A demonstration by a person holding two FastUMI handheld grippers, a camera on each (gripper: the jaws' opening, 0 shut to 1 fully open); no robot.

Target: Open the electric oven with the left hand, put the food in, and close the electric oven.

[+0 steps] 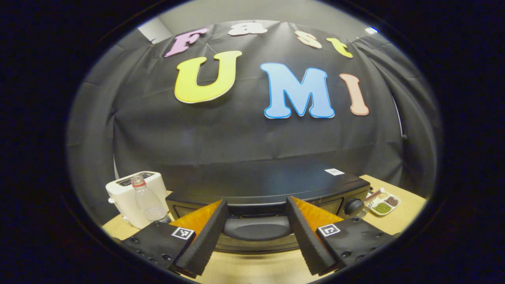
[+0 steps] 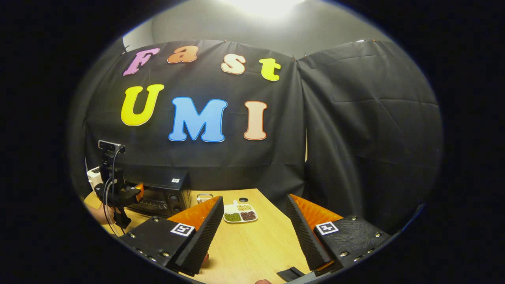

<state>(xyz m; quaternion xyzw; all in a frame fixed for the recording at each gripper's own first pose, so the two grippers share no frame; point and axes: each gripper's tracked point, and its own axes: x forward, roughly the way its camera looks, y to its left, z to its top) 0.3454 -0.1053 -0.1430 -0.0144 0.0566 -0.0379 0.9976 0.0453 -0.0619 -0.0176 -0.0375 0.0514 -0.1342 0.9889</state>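
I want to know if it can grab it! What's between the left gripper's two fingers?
The oven's door handle sits in the gap of the open left gripper, seen in the left gripper view; the fingers aren't touching it.

Wooden table (image 2: 252, 244) carries oven (image 1: 260, 193), toaster (image 1: 128, 195) (white), tray (image 2: 240, 215).

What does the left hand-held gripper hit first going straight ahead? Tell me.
Probably the oven door handle: it lies between the open fingers of the left hand-held gripper, close ahead, though depth is unclear.
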